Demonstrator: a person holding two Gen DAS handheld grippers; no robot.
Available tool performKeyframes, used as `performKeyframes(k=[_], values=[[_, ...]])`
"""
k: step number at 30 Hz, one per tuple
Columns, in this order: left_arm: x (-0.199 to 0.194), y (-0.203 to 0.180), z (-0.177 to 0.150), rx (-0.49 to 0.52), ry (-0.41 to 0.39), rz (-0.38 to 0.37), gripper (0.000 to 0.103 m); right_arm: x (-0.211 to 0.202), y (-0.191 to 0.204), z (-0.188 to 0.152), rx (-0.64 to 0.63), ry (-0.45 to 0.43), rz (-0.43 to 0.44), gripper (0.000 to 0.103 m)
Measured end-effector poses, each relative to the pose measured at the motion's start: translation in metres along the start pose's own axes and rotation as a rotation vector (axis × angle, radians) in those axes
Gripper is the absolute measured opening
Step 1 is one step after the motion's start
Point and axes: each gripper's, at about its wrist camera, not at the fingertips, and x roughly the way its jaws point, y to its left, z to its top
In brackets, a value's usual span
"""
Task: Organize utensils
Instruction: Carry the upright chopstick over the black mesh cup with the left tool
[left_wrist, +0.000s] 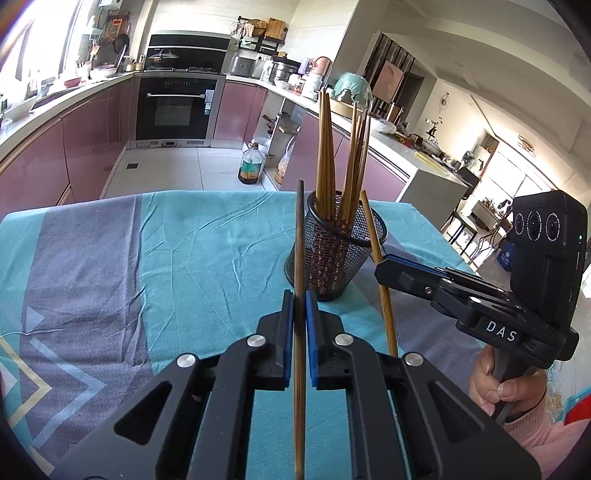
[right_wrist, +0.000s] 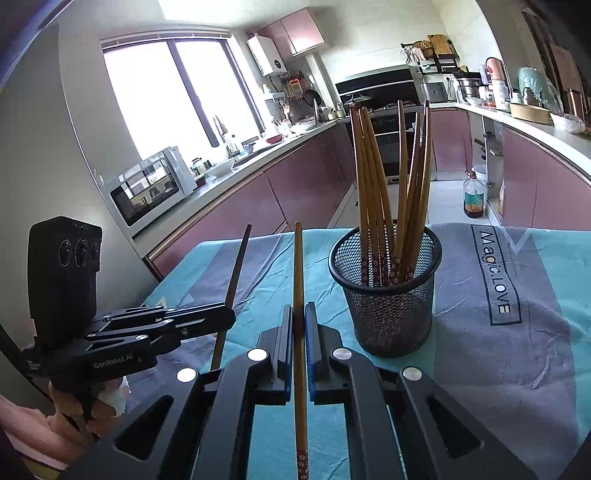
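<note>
A black mesh cup (left_wrist: 334, 254) (right_wrist: 388, 291) stands on the table and holds several brown chopsticks (left_wrist: 325, 158) (right_wrist: 369, 184) upright. My left gripper (left_wrist: 299, 299) is shut on one chopstick (left_wrist: 299, 251) that points up, just left of the cup. My right gripper (right_wrist: 299, 312) is shut on another chopstick (right_wrist: 298, 266), left of the cup. In the left wrist view the right gripper (left_wrist: 384, 271) holds its chopstick (left_wrist: 380, 269) beside the cup's right side. In the right wrist view the left gripper (right_wrist: 227, 315) holds its dark chopstick (right_wrist: 236, 266).
The table carries a teal and grey cloth (left_wrist: 147, 258) (right_wrist: 498, 332). Beyond its far edge lie the kitchen floor, an oil bottle (left_wrist: 251, 164) (right_wrist: 474, 197), purple cabinets and an oven (left_wrist: 177, 107). A microwave (right_wrist: 151, 184) stands on the counter at left.
</note>
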Motion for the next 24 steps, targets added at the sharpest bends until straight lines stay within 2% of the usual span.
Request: performKeyframes(k=[24], values=[[-0.020,-0.013,0.014,0.025,-0.073,-0.028,0.007,-0.022,0.001,0.016,-0.011,-0.084,-0.007,0.005]])
